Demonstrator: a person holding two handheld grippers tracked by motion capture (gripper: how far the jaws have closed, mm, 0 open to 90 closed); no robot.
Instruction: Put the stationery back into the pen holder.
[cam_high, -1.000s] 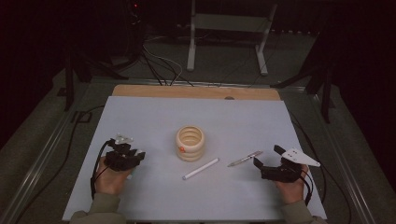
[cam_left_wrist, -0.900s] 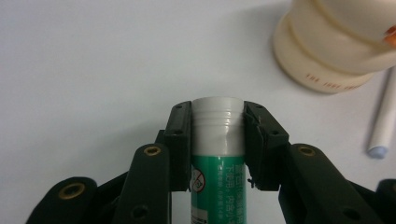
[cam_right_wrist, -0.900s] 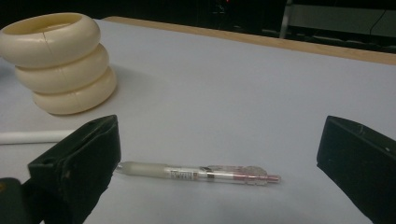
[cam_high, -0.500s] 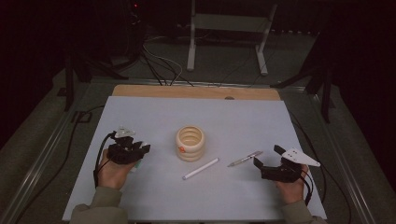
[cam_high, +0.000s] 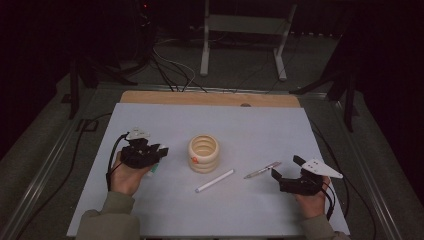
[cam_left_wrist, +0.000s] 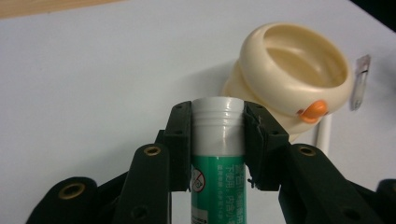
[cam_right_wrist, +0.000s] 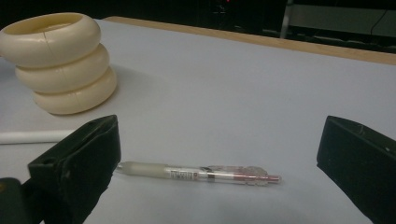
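Dark room, grey floor around the table with cables trailing at upper left and a white metal stand at top centre of the high view. White table sheet covers most of the frame centre, a wooden edge strip along its far side. Cream ringed pot, three stacked rings with a small orange tab, stands upright at mid-frame. Left gripper, at centre-left just beside the pot, is clenched on a glue stick, green label and white cap, cap end between the jaws pointing toward the pot; stick and pot look apart. Right gripper sits at lower right, jaws spread wide and released, nothing between them. White stick, marker-like, lies flat below the pot at centre. Clear pen lies flat between the white stick and the right gripper, just ahead of its jaws, in line between them in the right gripper view. Sleeves at bottom edge.
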